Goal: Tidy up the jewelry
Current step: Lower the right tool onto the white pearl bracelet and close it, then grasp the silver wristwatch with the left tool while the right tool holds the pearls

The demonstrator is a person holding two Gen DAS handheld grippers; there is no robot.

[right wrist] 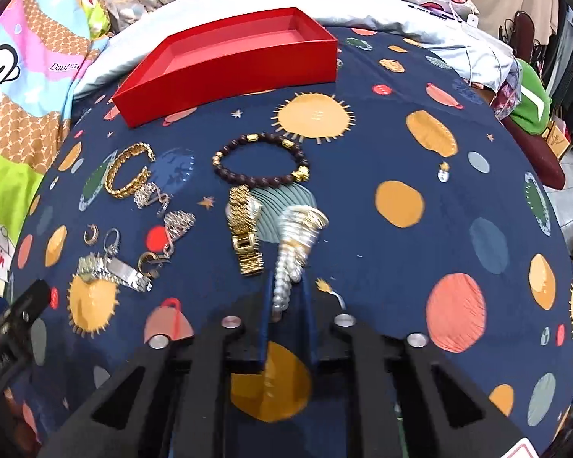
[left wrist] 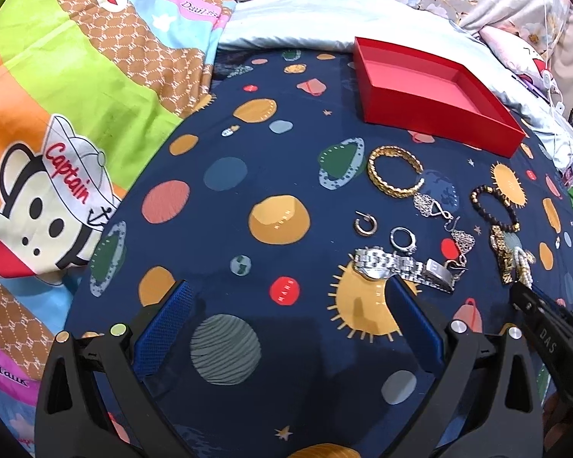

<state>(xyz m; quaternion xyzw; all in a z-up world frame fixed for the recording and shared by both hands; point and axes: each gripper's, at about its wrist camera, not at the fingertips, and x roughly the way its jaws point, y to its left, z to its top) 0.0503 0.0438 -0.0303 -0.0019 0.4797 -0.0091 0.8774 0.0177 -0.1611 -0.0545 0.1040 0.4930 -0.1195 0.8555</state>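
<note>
An empty red box [left wrist: 435,87] [right wrist: 229,61] stands at the far side of a navy planet-print cloth. Jewelry lies in front of it: a gold bangle [left wrist: 393,171] [right wrist: 128,171], a dark bead bracelet [left wrist: 494,206] [right wrist: 259,162], a gold watch [right wrist: 244,233], a silver watch [left wrist: 401,267] [right wrist: 110,267], a silver ring [left wrist: 403,238], a small hoop earring [left wrist: 361,223] and silver filigree earrings [left wrist: 428,204]. My right gripper [right wrist: 286,286] is shut on a pearl bracelet [right wrist: 292,255], held just above the cloth. My left gripper [left wrist: 290,294] is open, its right finger beside the silver watch.
The cloth [left wrist: 248,175] covers a bed. A bright cartoon quilt [left wrist: 57,122] lies to the left, a pale blue sheet [left wrist: 286,19] and floral pillows behind the box. The right gripper's black body [left wrist: 554,336] shows at the left view's right edge.
</note>
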